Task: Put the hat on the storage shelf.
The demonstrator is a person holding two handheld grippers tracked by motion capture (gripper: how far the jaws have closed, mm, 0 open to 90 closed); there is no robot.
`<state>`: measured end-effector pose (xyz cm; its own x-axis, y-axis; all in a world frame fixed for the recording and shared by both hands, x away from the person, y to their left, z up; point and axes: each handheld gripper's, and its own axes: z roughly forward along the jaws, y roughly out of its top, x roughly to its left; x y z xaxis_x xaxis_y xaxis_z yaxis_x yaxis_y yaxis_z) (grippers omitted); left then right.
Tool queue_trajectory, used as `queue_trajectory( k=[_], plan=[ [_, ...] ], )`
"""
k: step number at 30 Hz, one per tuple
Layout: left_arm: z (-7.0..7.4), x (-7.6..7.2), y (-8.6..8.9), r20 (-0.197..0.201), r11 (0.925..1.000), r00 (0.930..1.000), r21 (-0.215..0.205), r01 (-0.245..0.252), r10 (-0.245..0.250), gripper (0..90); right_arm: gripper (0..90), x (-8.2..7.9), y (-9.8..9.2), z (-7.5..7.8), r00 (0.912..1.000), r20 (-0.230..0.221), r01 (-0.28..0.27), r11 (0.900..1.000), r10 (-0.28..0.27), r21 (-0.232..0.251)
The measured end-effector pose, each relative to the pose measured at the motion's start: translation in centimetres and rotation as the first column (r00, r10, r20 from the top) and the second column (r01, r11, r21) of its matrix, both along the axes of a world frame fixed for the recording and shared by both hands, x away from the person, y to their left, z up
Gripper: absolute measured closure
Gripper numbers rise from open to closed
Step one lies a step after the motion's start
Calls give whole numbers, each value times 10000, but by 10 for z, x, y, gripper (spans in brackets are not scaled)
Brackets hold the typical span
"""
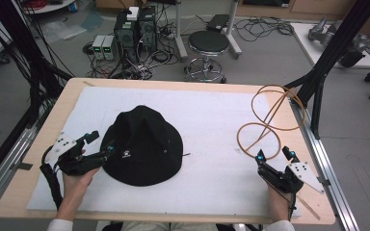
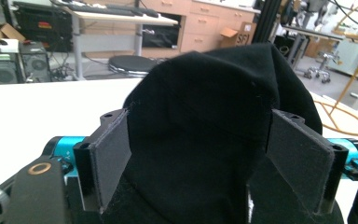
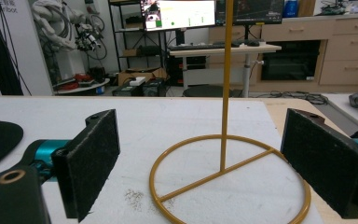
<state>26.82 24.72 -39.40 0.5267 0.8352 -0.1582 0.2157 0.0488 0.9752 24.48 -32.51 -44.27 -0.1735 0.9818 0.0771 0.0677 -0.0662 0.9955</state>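
A black bucket hat [image 1: 142, 144] lies brim-down on the white mat [image 1: 212, 120], left of centre. My left gripper [image 1: 102, 144] is open at the hat's left edge. In the left gripper view the hat's crown [image 2: 205, 116] bulges up between the two spread pads [image 2: 112, 158]. A golden wire stand [image 1: 265, 118] with a round base and an upright ring sits at the right of the mat. My right gripper [image 1: 274, 155] is open just in front of the stand's base ring [image 3: 228, 182], nothing between its jaws. The stand's upright rod [image 3: 226, 84] rises straight ahead of it.
The wooden table [image 1: 72, 96] shows around the mat. A black frame post [image 1: 327, 57] stands at the far right corner. Beyond the far edge are a round stool [image 1: 207, 45], computer boxes [image 1: 135, 29] and loose cables on the floor.
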Motion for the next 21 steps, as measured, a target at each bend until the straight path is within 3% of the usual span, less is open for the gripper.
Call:
queue_trajectory(
  k=[13,21],
  plan=[
    [-12,12,-31,-367,9955,9967,585,740,-719,232,109,-3,0,0,9999,-70,-115,9998,114,-137],
    [-16,19,-46,-455,9926,9969,1006,685,-642,240,109,-2,0,0,9999,-55,-149,9997,148,-180]
  ],
)
